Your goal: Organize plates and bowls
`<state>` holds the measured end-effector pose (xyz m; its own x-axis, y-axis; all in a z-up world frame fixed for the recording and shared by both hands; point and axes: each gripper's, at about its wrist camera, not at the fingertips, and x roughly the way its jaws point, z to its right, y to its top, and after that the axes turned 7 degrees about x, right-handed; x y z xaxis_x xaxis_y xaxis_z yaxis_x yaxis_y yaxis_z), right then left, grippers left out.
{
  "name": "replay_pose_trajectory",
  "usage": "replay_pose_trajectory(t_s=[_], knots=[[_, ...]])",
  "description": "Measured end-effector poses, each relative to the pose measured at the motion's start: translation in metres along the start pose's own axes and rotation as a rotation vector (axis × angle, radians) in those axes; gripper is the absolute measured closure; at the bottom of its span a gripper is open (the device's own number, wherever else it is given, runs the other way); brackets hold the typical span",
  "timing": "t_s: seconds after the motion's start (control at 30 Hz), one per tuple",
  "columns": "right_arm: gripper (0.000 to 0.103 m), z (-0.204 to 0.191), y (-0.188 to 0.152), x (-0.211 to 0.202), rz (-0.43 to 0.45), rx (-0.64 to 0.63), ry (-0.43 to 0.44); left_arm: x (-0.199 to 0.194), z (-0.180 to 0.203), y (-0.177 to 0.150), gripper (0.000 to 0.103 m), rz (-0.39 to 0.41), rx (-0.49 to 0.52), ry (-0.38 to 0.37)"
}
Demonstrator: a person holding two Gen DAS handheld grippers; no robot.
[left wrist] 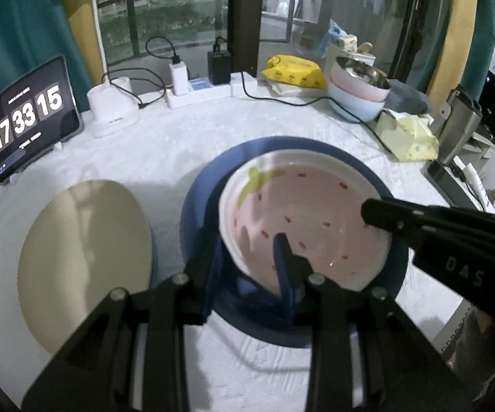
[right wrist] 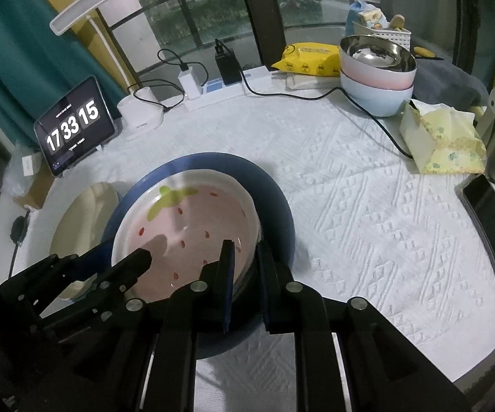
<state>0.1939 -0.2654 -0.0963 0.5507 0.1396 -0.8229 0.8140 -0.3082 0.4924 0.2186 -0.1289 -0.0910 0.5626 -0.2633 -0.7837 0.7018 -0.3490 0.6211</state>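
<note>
Left gripper (left wrist: 247,257): clamped on near rim of white strawberry-print ceramic plate (left wrist: 302,213).
Right gripper (right wrist: 245,264): clamped on same plate's right rim.
Plate: tilted over round blue plate (left wrist: 196,206).

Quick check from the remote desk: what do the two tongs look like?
Both tongs, left and right, are matte black angular linkages with silver round pivot pins and blue finger pads. The right one carries faint lettering on its side. No sleeves or cables on them show.
</note>
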Motion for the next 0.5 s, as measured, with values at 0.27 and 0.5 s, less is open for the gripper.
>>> replay_pose_trajectory(t_s=[0.27,0.5], knots=[[0.089,0.0,0.001,-0.001,-0.003,0.007,0.0,-0.005,-0.002,0.001,0.071,0.014,-0.003,-0.015],[0.089,-0.001,0.005,-0.01,0.026,0.001,0.009,-0.017,-0.005,0.004,0.07,0.051,-0.004,-0.006]])
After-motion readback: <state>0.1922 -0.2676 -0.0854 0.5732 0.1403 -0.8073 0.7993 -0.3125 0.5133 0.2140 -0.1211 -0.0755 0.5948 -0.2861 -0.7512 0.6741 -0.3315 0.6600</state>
